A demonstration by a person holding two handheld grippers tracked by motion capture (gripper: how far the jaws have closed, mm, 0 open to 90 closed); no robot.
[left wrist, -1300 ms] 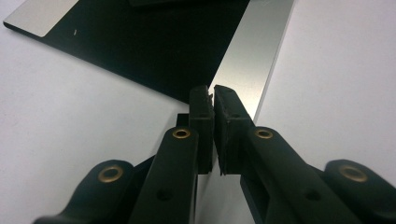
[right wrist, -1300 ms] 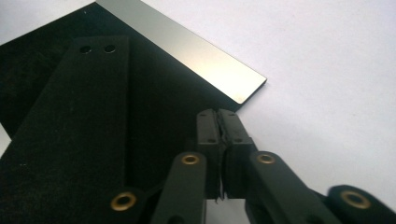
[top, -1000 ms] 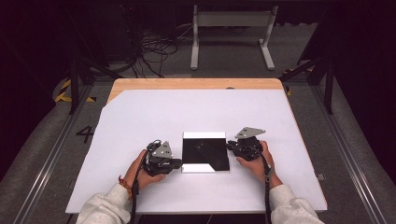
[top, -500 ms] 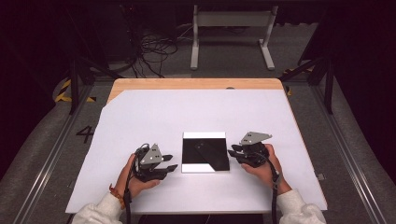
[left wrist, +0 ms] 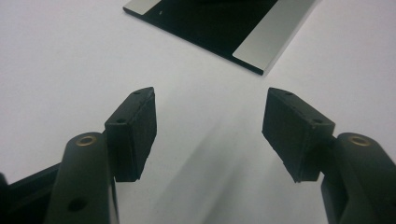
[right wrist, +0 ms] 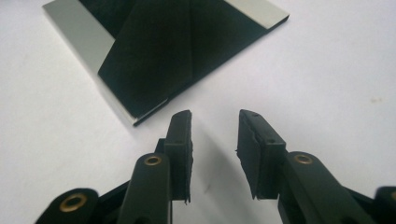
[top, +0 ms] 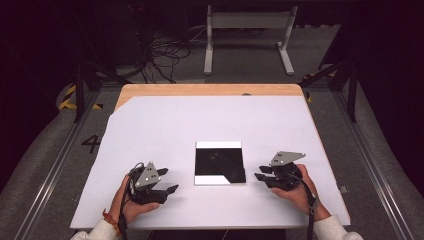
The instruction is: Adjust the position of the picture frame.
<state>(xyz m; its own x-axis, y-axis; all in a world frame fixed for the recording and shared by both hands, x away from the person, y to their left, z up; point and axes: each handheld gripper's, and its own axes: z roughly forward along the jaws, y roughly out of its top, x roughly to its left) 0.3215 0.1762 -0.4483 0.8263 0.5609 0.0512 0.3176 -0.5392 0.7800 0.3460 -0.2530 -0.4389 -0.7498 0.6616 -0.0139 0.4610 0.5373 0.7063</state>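
A flat black square piece (top: 220,162) with pale strips along its far and near edges lies on the white table cover (top: 210,125). My left gripper (top: 169,188) rests to its left, a hand's width off. Its jaws have just been opening and stand wide, with only bare cover between them in the left gripper view (left wrist: 210,100), where the black piece (left wrist: 219,18) lies ahead. My right gripper (top: 260,176) sits just off the piece's right near corner. Its jaws have also just been opening and nothing is between them (right wrist: 215,116). The black piece (right wrist: 159,51) shows a diagonal fold there.
A strip of the wooden tabletop (top: 210,90) shows past the cover's far edge. Behind the table, on the floor, are loose cables (top: 165,50) and a grey metal stand (top: 247,35). Rails run along both sides of the table.
Both hands have drawn outward from the black piece's side edges, the left farther and toward the near edge. Both pairs of jaws have spread apart. The piece stays flat in place.
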